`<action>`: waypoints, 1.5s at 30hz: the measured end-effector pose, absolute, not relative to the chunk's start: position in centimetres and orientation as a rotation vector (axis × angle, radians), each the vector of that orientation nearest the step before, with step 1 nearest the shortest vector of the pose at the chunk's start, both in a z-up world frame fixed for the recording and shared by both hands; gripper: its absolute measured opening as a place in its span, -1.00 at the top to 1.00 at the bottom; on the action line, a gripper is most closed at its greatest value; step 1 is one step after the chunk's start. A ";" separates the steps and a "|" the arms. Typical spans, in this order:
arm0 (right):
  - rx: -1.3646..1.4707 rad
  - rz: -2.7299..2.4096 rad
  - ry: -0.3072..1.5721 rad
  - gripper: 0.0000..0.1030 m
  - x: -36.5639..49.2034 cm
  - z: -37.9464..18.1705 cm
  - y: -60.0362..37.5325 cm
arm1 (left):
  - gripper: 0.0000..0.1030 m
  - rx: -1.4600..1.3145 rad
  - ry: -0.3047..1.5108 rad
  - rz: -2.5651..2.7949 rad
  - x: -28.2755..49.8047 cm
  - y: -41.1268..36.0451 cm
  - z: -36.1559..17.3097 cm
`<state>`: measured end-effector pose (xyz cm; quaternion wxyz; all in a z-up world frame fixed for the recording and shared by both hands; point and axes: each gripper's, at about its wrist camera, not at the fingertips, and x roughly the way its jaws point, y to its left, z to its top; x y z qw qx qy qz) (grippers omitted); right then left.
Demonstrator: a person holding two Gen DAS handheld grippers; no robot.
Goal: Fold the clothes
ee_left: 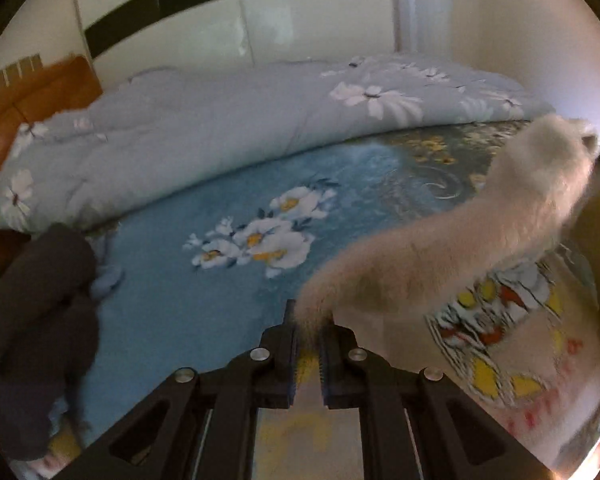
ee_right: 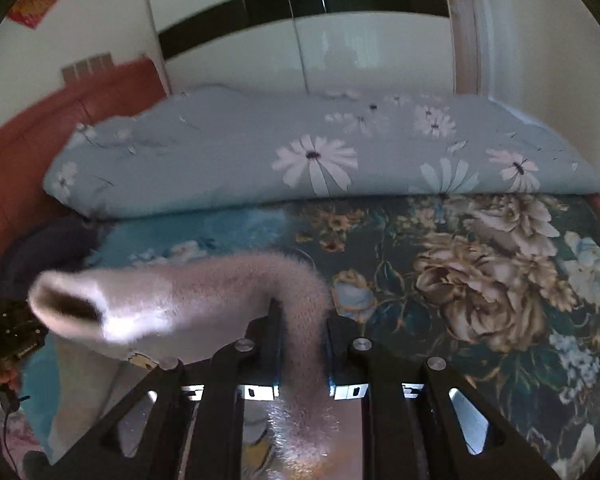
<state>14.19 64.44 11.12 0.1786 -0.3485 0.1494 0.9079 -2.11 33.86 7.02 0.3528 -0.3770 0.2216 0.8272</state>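
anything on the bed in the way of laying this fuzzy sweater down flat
Nothing visible on the open floral sheet. The dark garment lies off at its left edge and the folded quilt along the far side. Both the left gripper and right gripper grip the fuzzy sweater.

The quilt [ee_left: 228, 120] lies along the far side of the bed [ee_left: 172, 288], before the wardrobe [ee_left: 260, 12], with the headboard [ee_left: 4, 120] at the left. A dark garment [ee_left: 40, 312] lies on the bed at near left. The sweater [ee_left: 460, 248] lies at near right, one sleeve between the left gripper's [ee_left: 309, 332] jaws and another part between the right gripper's [ee_right: 302, 328] jaws.
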 end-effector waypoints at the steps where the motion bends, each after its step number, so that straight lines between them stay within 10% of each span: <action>1: -1.005 2.556 0.420 0.68 13.3 10.6 64.9 | 0.82 -0.993 0.564 2.139 -2.9 34.2 6.8; 9: -1.168 2.423 0.436 0.66 6.6 6.0 69.4 | 0.72 -1.126 0.503 2.159 -8.5 37.6 2.9; 17: -1.289 2.300 0.384 0.48 2.5 1.6 71.0 | -0.04 -1.230 0.324 2.183 -11.3 36.7 1.0; 30: -1.078 2.505 0.356 -0.31 11.8 9.0 66.7 | -0.25 -1.054 0.200 2.126 1.1 32.6 3.4; 38: -1.184 2.485 0.618 -0.33 23.3 2.3 60.4 | -0.26 -1.086 0.213 2.100 8.7 32.3 -0.7; 45: -1.251 2.427 0.436 -0.33 24.5 -0.4 57.0 | -0.26 -1.111 0.220 2.112 10.7 31.8 -1.5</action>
